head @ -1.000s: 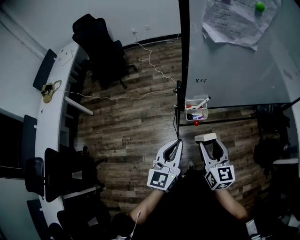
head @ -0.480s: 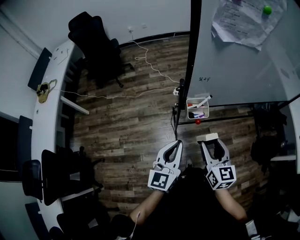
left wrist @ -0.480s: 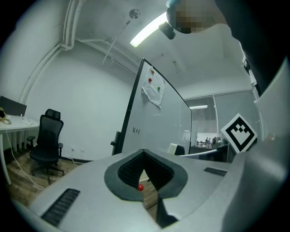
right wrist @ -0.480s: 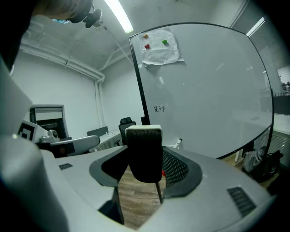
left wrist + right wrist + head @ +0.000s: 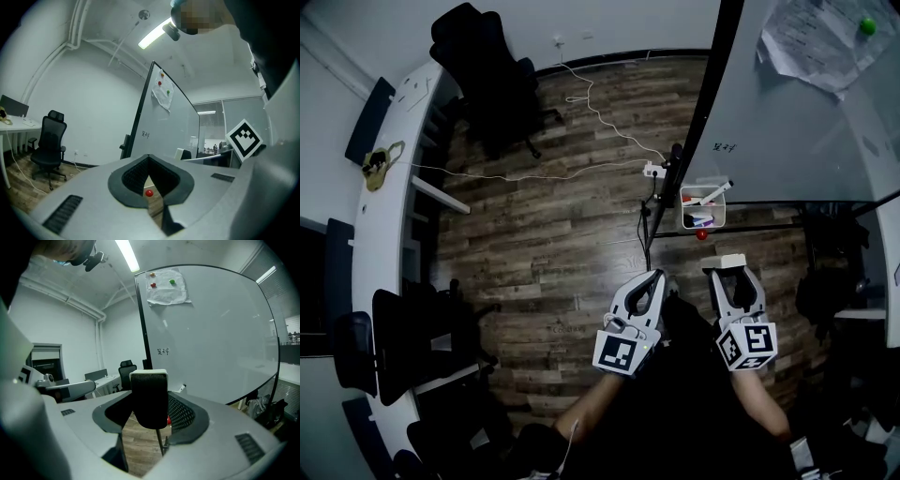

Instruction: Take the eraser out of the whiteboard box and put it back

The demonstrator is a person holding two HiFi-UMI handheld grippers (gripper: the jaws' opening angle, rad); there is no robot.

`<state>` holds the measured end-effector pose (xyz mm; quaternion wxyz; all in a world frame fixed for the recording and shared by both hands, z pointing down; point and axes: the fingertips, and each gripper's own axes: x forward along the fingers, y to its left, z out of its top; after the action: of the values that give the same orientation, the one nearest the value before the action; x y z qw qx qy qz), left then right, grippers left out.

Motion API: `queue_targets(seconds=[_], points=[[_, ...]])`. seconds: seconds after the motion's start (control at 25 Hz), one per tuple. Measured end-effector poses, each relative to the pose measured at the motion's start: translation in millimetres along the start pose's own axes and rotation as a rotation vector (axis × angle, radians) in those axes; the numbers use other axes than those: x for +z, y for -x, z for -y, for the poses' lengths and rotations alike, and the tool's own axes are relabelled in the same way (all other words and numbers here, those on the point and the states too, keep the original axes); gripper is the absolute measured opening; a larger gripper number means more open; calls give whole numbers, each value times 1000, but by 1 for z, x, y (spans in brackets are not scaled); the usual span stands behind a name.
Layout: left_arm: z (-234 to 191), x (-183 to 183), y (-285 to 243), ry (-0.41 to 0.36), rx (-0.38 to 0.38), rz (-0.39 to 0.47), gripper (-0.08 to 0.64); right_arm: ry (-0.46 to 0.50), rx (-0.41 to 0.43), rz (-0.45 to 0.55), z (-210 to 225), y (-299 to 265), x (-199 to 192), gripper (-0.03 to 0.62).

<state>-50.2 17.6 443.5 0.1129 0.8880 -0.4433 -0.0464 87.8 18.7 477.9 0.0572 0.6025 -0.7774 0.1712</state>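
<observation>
R gripper (image 5: pixel 732 274) clamps eraser (image 5: pixel 149 399); L gripper (image 5: pixel 651 284) closed, empty; box (image 5: pixel 718 218) well apart.

This is an office. A large whiteboard (image 5: pixel 806 122) stands on a frame. Sheets of paper (image 5: pixel 811 42) are fixed on it by a green magnet (image 5: pixel 867 25), and a small box (image 5: pixel 703 208) of markers hangs at its lower edge. A long white desk (image 5: pixel 380 216) runs along the wall, with a black swivel chair (image 5: pixel 483 66) near it. The floor (image 5: pixel 553 244) is of wood planks. A tube lamp (image 5: pixel 153 40) is on the ceiling, and glass partitions (image 5: pixel 211 126) show behind the board
</observation>
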Motion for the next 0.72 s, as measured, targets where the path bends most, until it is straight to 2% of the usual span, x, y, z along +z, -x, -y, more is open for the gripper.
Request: queue_targets(seconds=[0.36,0.72], points=[[-23,8,-36,-34,37,23,6,9,24,-17,23,-52,7,238],[-40,4,-78,-23,45,-9,6,0,37,-70,44,-100,4,238]])
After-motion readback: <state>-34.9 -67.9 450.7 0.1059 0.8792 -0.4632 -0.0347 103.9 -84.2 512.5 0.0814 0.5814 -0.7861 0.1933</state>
